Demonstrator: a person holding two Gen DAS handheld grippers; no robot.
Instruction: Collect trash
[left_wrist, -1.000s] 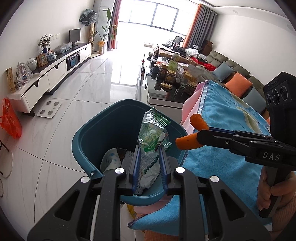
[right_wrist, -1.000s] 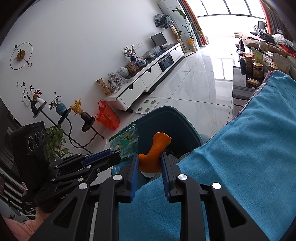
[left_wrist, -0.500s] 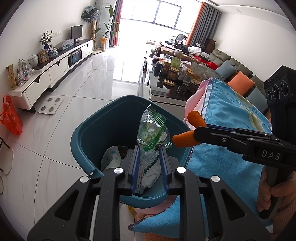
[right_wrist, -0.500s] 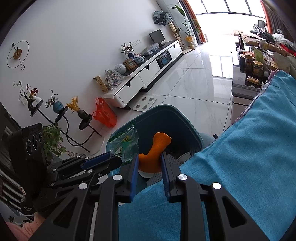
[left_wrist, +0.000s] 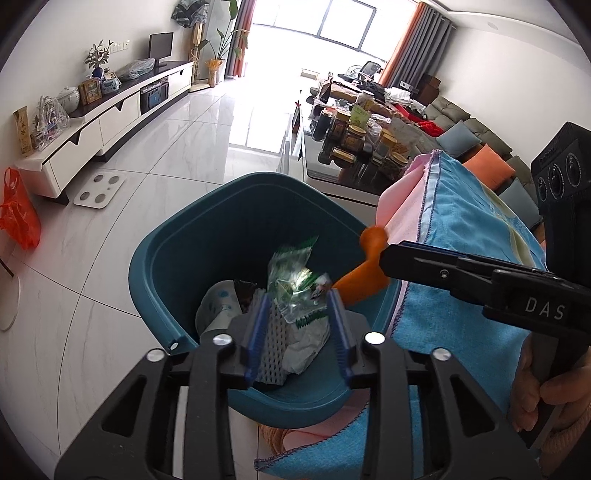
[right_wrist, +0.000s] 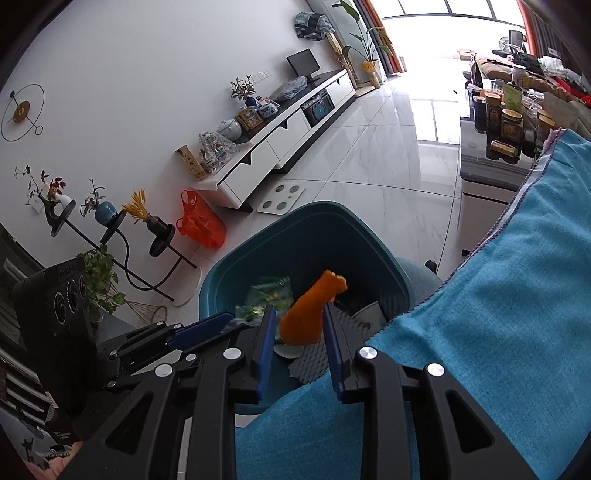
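Now the left claw (left_wrist: 298, 325), just spread, lets the crinkly green-and-clear plastic wrapper (left_wrist: 295, 284) fall into the teal plastic bin (left_wrist: 192, 236) beneath; the right claw (right_wrist: 298, 332), loosening, frames a curled orange peel (right_wrist: 310, 310).

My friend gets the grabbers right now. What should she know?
Left gripper: its jaws have just been opening; the green wrapper is loose between them, dropping into the blue bin.
Right gripper: jaws have just been opening around the orange peel, over the bin; release not clear.
Done: other trash lies in the bin.
Left: finish dropping the peel, then look for more trash.
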